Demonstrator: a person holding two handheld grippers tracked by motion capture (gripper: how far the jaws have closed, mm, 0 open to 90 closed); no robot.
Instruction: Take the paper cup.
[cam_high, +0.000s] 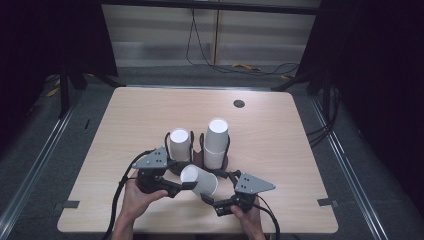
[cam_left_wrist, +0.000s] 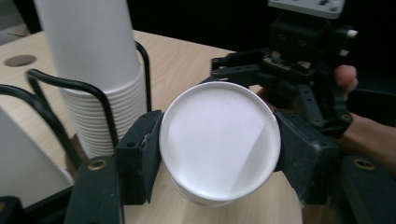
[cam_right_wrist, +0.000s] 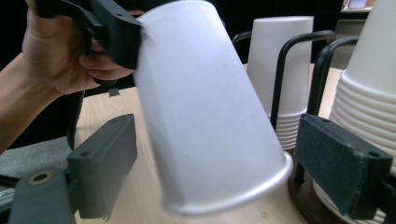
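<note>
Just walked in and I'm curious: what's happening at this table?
A person works with two hand-held grippers over a cup rack holding two stacks of white paper cups. The left gripper is clamped on the closed base end of a single paper cup, held tilted in front of the rack. The right gripper is open, its fingers either side of the cup's rim end without gripping. The taller stack and shorter stack sit untouched.
</note>
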